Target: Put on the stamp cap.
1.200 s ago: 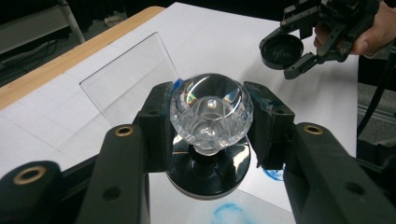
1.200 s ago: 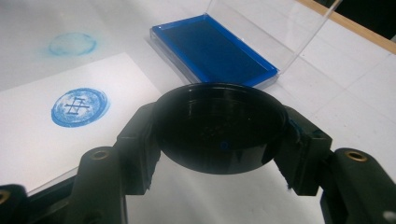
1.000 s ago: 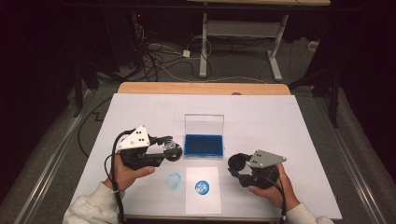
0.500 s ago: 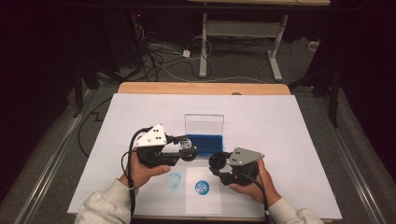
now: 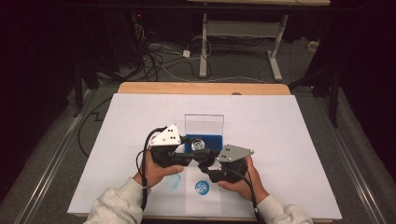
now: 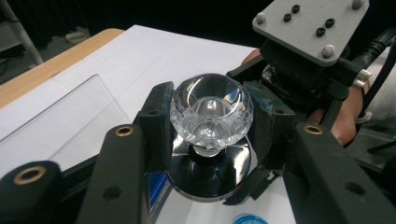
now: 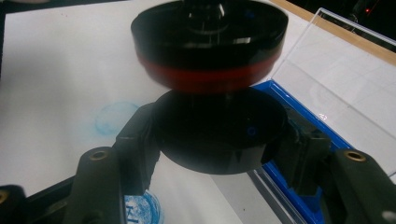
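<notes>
A stamp with a clear faceted knob (image 6: 211, 112) and a glossy black disc (image 6: 208, 170) is held by the knob in my left gripper (image 6: 210, 119), just in front of the blue ink pad (image 5: 214, 140). From below, the stamp's disc shows a red band (image 7: 210, 77). Right under it is a round black cap (image 7: 219, 133), on which my right gripper (image 7: 217, 140) is shut. In the high view the left gripper (image 5: 190, 156) and right gripper (image 5: 209, 164) meet nose to nose above the paper.
The ink pad's clear lid (image 5: 204, 125) stands open behind it. On the white sheet (image 5: 280, 135) lie a dark blue round print (image 5: 202, 187) and a faint blue one (image 5: 173, 181). A bare wooden table edge (image 5: 201, 87) runs along the far side.
Both grippers have come together from either side to the middle, in front of the ink pad. The stamp and the black cap now sit one above the other.
</notes>
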Tool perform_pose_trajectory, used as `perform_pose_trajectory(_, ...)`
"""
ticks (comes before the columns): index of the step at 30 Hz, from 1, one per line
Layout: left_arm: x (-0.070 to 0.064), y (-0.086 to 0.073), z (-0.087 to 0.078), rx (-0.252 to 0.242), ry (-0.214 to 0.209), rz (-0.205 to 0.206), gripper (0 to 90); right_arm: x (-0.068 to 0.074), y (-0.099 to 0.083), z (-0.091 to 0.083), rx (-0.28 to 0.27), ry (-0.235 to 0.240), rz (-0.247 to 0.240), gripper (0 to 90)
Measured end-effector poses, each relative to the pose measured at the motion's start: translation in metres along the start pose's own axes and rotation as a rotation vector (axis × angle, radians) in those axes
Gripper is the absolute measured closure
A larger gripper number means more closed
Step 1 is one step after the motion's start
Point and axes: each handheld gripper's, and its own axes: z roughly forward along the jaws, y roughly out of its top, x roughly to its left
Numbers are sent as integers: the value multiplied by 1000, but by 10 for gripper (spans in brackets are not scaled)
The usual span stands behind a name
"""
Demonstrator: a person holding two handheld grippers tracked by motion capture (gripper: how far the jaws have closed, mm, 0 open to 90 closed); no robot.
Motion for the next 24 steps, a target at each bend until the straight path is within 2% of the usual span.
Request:
perform_pose_trajectory(6, -1, -1, 10, -2, -19, -2, 545, -1, 1, 1, -12, 2, 12, 385)
perform_pose_trajectory(8, -2, -1, 13, 4, -8, 2, 545, 0, 2, 0, -25, 1, 14, 385)
perform_pose_trajectory(12, -2, -3, 16, -8, -22, -14, 545, 0, 2, -1, -38, 8, 22, 385)
perform_pose_trajectory(24, 1, -6, 15, -41, -42, -42, 545, 0, 1, -4, -51, 13, 21, 386)
